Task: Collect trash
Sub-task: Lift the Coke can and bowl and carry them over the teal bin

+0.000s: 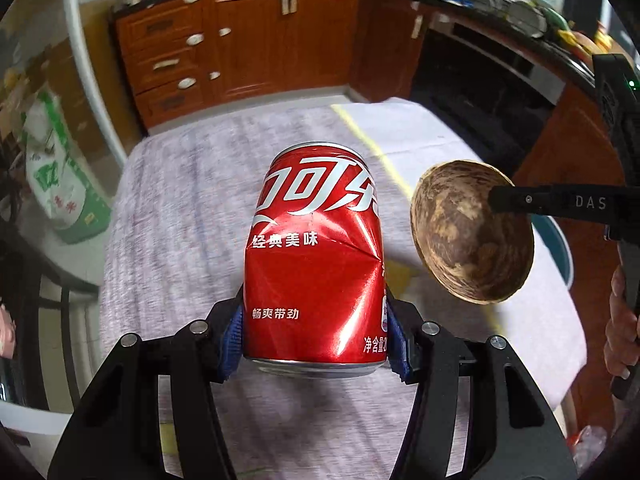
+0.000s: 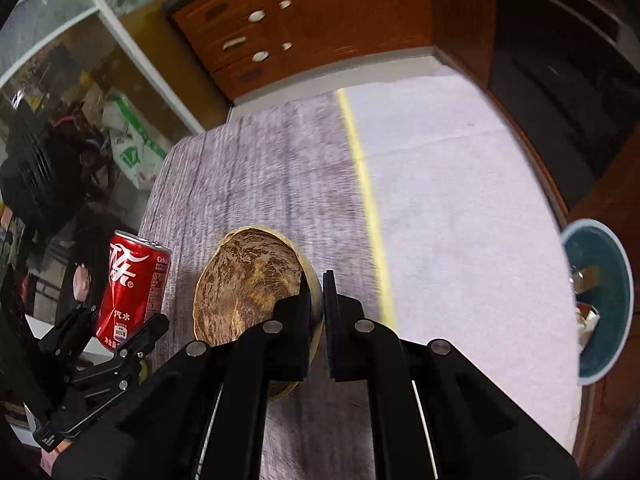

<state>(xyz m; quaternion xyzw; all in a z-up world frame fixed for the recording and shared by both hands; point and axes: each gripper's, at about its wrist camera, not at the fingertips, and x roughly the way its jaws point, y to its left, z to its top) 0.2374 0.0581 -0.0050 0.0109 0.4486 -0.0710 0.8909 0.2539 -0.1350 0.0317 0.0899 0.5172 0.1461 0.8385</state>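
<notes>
My left gripper (image 1: 316,340) is shut on a dented red cola can (image 1: 316,256), held upright above the table; the can also shows at the left of the right wrist view (image 2: 134,288). My right gripper (image 2: 318,312) is shut on the rim of a brown wooden bowl (image 2: 248,284), held tilted on its side above the table. In the left wrist view the bowl (image 1: 468,240) hangs to the right of the can, with a right finger (image 1: 516,200) on its rim.
The table (image 2: 440,200) has a grey cloth with a yellow stripe (image 2: 368,192). A teal bin (image 2: 600,304) with scraps inside stands past the table's right edge. Brown kitchen cabinets (image 1: 256,40) and a dark oven (image 1: 480,92) lie beyond. A green-white sack (image 1: 56,176) sits at left.
</notes>
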